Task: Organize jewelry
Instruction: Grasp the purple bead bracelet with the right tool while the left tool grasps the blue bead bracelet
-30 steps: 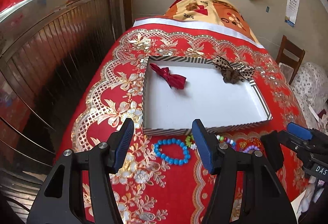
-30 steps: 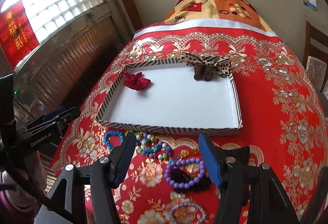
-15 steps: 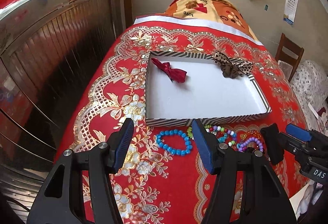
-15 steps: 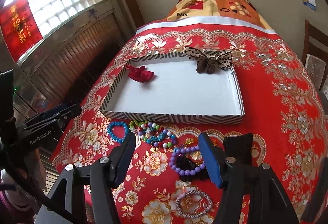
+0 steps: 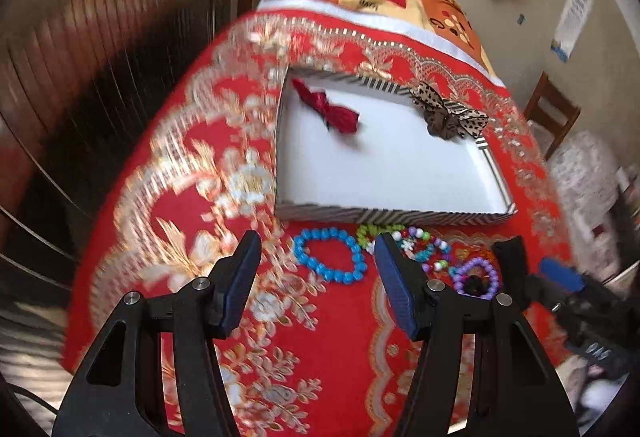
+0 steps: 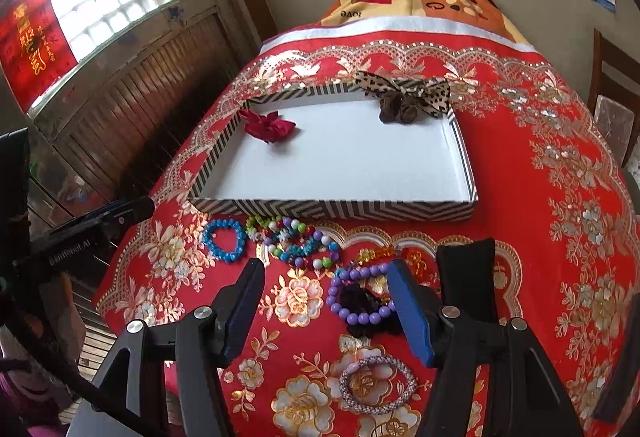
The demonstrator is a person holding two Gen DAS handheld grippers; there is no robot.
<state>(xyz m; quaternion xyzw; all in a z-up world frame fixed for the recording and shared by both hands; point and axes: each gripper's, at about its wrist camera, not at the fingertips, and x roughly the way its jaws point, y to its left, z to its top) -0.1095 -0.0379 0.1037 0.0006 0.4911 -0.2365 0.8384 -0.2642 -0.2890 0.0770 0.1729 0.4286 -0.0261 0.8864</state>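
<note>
A striped tray [image 5: 392, 215] [image 6: 332, 208] with a white floor lies on the red cloth; in it are a red bow [image 5: 332, 111] [image 6: 270, 127] and a leopard-print bow [image 5: 448, 115] [image 6: 404, 95]. In front of the tray lie a blue bead bracelet [image 5: 330, 255] [image 6: 224, 239], a heap of multicoloured bead bracelets [image 5: 416, 247] [image 6: 298, 241], a purple bead bracelet [image 5: 478, 275] [image 6: 358, 295] over a black hair tie, and a silvery woven bangle [image 6: 378, 383]. My left gripper [image 5: 316, 265] hovers open above the blue bracelet. My right gripper [image 6: 326, 295] hovers open beside the purple bracelet, holding nothing.
The table wears a red and gold floral cloth [image 6: 560, 197]. A wooden panelled wall [image 6: 168, 85] runs along the left. A wooden chair [image 5: 554, 113] stands at the right, and a folded patterned blanket [image 6: 420, 3] lies at the far end.
The left gripper has rolled and swung, so the tray now looks tilted and the view is blurred; the bracelets sit farther ahead of both grippers. Both jaws keep the same width.
</note>
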